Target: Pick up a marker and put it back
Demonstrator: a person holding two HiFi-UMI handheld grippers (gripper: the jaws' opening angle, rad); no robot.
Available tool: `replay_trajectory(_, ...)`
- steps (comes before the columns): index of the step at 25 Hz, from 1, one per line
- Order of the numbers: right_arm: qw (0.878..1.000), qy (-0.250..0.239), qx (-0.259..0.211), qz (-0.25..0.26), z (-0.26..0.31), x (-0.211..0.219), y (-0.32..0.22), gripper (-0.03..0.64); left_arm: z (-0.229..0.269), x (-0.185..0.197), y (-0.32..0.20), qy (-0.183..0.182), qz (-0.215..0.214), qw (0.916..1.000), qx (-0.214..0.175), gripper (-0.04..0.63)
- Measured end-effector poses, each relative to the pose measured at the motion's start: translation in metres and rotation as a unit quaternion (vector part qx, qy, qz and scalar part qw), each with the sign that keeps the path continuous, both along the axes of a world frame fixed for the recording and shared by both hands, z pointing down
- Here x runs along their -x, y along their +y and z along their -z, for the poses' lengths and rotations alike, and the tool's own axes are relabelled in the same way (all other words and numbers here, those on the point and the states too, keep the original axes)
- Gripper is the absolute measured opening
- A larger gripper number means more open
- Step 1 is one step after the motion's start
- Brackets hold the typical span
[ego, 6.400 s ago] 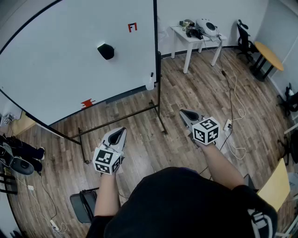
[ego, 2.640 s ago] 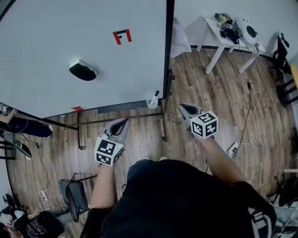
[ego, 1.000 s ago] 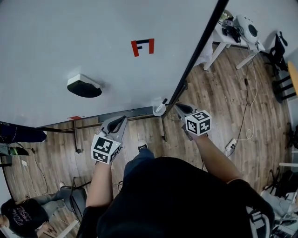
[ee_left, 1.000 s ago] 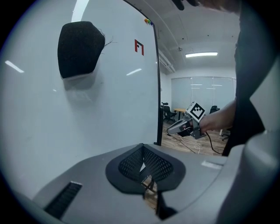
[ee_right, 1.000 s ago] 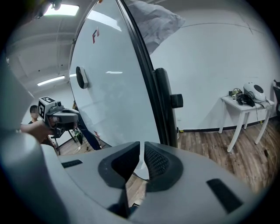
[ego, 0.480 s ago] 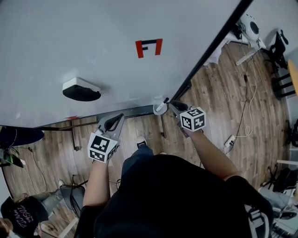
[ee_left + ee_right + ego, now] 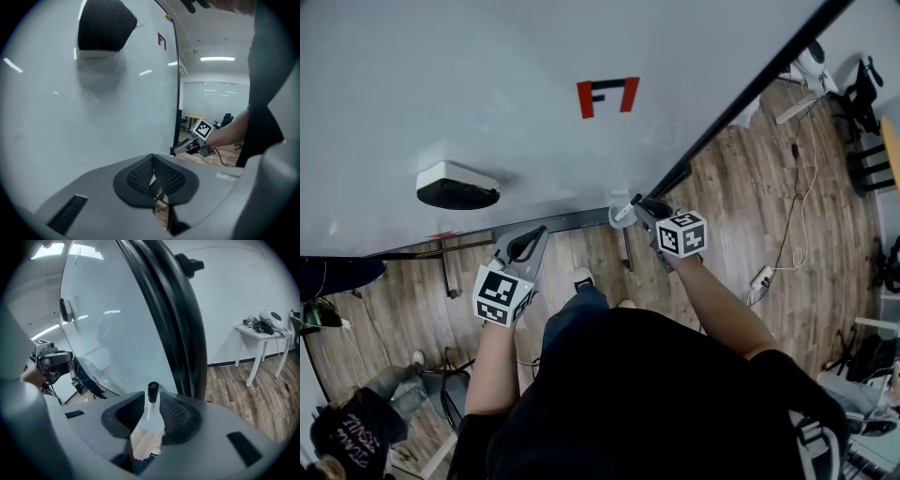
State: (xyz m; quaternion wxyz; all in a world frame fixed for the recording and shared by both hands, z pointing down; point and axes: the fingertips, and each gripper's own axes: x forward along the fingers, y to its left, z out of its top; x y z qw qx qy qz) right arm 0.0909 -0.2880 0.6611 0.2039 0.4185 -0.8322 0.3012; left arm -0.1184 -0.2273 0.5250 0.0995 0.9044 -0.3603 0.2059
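Note:
A white marker with a black cap (image 7: 632, 202) (image 7: 151, 398) stands upright in a small clear cup (image 7: 619, 217) (image 7: 149, 423) at the lower right corner of the whiteboard (image 7: 487, 75). My right gripper (image 7: 648, 208) (image 7: 150, 416) is at the cup. Its jaws are opening, and the marker stands between them with a gap on each side. My left gripper (image 7: 536, 238) (image 7: 152, 180) hovers below the board's bottom edge, left of the cup. Its pads meet, with nothing between them.
A black eraser (image 7: 455, 186) (image 7: 105, 26) and a red mark (image 7: 607, 96) are on the board. The board's black frame (image 7: 750, 89) (image 7: 173, 319) runs close by the cup. A white table (image 7: 262, 333) stands to the right, cables (image 7: 773, 267) lie on the wood floor, and a person (image 7: 347, 436) sits at lower left.
The view has closed in on the board. My right gripper has moved left up to the marker cup and its jaws have spread around the marker. The left gripper has barely shifted.

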Motion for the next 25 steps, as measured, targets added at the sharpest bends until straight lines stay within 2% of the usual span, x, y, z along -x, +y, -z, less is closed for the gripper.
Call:
replay_trajectory(15,1.0,-0.004,0.011,-0.011,-0.013,0.009,-0.012,0.08,-0.013,0.001,0.003,0.002,-0.009,0.9998,0.018,0.011)
replay_trajectory(25,1.0,0.006,-0.004,-0.004,-0.005,0.01,-0.011,0.069,-0.007,0.0,0.004,0.0,-0.011,0.9999,0.012,0.011)
